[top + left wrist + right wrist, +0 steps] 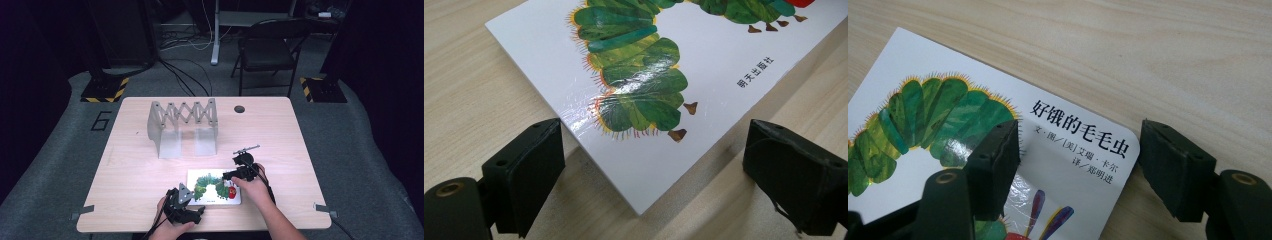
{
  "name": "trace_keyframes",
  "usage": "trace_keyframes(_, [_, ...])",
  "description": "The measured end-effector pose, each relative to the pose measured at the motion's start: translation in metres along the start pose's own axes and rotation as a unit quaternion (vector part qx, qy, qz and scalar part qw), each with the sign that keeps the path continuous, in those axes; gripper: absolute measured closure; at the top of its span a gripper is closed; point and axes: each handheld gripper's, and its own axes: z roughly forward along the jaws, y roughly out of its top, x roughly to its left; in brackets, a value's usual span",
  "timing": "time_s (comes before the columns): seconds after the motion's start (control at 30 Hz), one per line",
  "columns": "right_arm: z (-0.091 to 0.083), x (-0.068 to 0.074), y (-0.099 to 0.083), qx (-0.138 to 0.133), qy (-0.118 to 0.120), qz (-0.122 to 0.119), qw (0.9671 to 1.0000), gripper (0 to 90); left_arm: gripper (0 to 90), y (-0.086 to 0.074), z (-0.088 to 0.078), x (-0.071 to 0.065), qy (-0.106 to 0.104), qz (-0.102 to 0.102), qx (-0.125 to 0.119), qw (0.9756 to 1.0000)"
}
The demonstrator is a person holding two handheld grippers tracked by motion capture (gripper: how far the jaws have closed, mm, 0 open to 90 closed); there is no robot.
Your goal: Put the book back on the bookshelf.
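Observation:
A white picture book (214, 186) with a green caterpillar on its cover lies flat near the front edge of the wooden table (145, 165). My left gripper (198, 211) sits at the book's near left corner. In the left gripper view its jaws (654, 170) stand wide apart on either side of that corner of the book (709, 60), touching nothing. My right gripper (231, 175) is at the book's far right corner. In the right gripper view (1080, 160) one jaw hovers over the cover (913, 55) and the other stands off the edge over bare table; it is open.
A grey scissor-lattice rack (182, 125) stands upright at the back middle of the table. A round cable hole (239, 109) lies behind it to the right. A black folding chair (270, 47) and floor cables are beyond the table.

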Motion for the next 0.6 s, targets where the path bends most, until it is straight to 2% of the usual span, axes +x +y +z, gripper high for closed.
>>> trace_keyframes(0.6, [-0.013, 0.002, 0.002, -0.014, 0.006, -0.001, 0.9999, 32.8, 5.7, 0.000, 0.002, -0.002, 0.003, 0.001, 0.001, 1.0000])
